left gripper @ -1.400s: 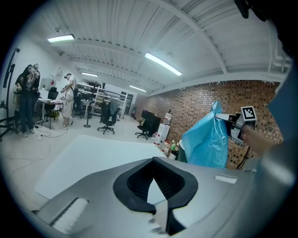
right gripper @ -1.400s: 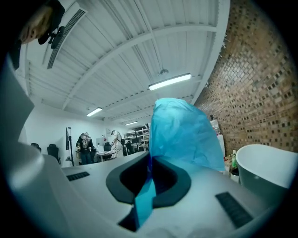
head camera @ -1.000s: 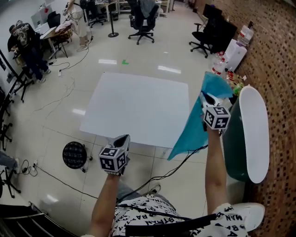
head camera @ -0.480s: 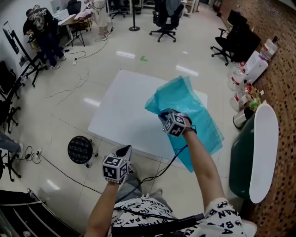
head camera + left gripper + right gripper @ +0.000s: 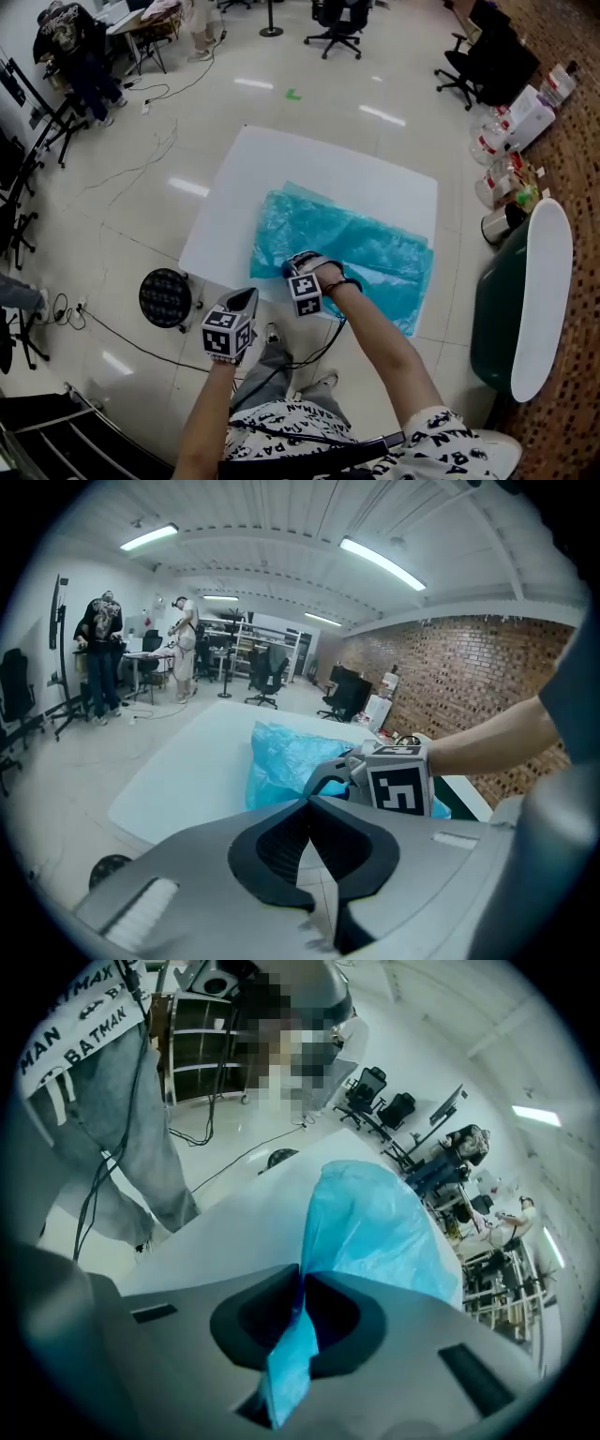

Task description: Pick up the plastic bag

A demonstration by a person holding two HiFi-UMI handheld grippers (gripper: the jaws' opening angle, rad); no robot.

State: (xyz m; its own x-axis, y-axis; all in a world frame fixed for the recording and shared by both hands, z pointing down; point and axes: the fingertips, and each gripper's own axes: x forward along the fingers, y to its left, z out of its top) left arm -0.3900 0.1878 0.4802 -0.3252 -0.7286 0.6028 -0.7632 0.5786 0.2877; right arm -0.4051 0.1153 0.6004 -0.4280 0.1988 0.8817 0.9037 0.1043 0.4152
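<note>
The thin blue plastic bag (image 5: pixel 361 246) lies spread across the white table (image 5: pixel 281 169). My right gripper (image 5: pixel 294 266) sits at the bag's near left edge. Its jaws have just been opening a little, with a fold of the bag (image 5: pixel 375 1232) still pinched between them, as the right gripper view (image 5: pixel 302 1283) shows. My left gripper (image 5: pixel 247 298) hangs shut and empty just off the table's near edge, left of the right one. In the left gripper view (image 5: pixel 307 801) the bag (image 5: pixel 281 759) and the right gripper (image 5: pixel 326 776) lie straight ahead.
A round black object (image 5: pixel 164 298) stands on the floor at the table's near left corner. Cables (image 5: pixel 319 349) trail by my feet. A green bin with a white oval lid (image 5: pixel 536 291) stands at the right by the brick wall. Office chairs (image 5: pixel 333 19) and people (image 5: pixel 75 52) are far off.
The right gripper has swung the bag from the right side, over the table, down and to the left; the bag now lies flat. The left gripper has sunk slightly.
</note>
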